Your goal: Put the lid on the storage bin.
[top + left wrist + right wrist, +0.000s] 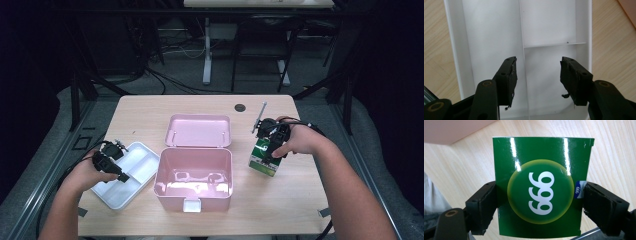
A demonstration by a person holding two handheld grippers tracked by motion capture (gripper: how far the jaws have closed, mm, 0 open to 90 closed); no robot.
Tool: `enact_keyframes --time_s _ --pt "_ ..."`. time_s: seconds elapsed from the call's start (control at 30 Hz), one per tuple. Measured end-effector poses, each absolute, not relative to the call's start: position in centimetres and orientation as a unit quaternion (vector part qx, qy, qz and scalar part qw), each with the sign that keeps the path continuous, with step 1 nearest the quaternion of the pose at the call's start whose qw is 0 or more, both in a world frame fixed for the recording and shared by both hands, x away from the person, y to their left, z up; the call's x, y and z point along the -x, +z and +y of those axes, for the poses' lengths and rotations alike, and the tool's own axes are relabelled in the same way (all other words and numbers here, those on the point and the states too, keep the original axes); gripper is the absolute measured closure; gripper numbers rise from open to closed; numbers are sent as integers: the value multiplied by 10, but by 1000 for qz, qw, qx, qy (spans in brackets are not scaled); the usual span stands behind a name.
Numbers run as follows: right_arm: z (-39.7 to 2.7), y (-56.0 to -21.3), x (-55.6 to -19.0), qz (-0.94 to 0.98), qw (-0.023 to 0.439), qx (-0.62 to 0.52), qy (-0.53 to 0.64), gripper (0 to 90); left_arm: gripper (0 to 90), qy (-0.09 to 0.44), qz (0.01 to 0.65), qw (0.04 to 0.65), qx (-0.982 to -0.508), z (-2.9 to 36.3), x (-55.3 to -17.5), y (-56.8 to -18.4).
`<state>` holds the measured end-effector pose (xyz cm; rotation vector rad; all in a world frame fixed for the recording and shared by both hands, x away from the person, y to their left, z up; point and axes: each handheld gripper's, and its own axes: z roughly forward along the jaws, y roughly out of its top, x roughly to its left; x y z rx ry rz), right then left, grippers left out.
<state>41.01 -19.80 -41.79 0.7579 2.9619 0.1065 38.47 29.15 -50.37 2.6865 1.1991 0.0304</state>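
Presently the right gripper [270, 146] is clamped across the sides of the green carton [263, 157], which stands on the table [300, 200] just right of the open pink box [194, 181], apparently ready for lifting into it. The left gripper [120, 175], jaws spread and grasping nothing, hovers over the white divided tray [142, 160] left of the box, probably to steady it. Pale wood surface; dark room behind, cables on the floor.

Light wooden rectangular table [150, 112] with small dark round hole [240, 107] near far edge. On it: white divided plastic tray [136, 170], open pink plastic box [194, 172] (lid flipped back), green carton [262, 159].
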Motion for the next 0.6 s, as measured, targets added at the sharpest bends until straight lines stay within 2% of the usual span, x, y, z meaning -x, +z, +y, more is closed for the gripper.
enact_keyframes --time_s 0.6 --pt "-184 -392 -394 985 43 -161 48 166 471 10 403 96 -910 291 -385 -505"
